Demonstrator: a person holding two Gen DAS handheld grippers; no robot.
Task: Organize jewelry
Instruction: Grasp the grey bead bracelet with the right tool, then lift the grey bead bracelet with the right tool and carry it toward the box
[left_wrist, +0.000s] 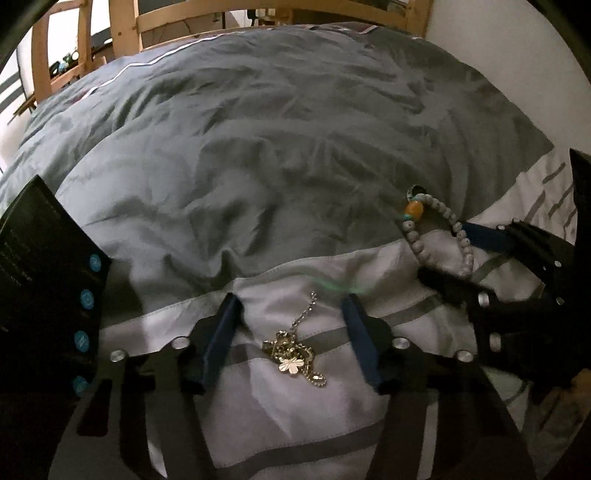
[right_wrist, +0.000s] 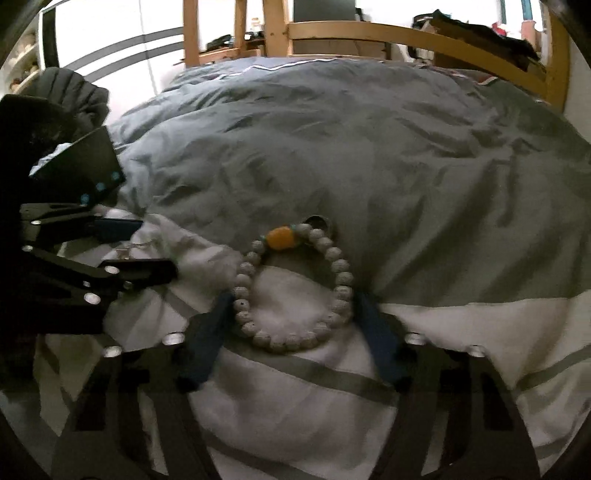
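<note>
A gold chain necklace with a flower pendant (left_wrist: 293, 352) lies bunched on the white striped bedding, between the open fingers of my left gripper (left_wrist: 291, 308). A bracelet of pale grey beads with one orange bead (right_wrist: 295, 288) lies on the bedding between the open fingers of my right gripper (right_wrist: 291, 301); it also shows in the left wrist view (left_wrist: 439, 232). The right gripper (left_wrist: 448, 249) appears at the right of the left wrist view, the left gripper (right_wrist: 157, 243) at the left of the right wrist view. Neither holds anything.
A black box with teal round marks (left_wrist: 40, 280) stands at the left, also in the right wrist view (right_wrist: 83, 173). A grey duvet (left_wrist: 280, 155) covers the bed. A wooden bed frame (right_wrist: 406, 37) runs along the far end.
</note>
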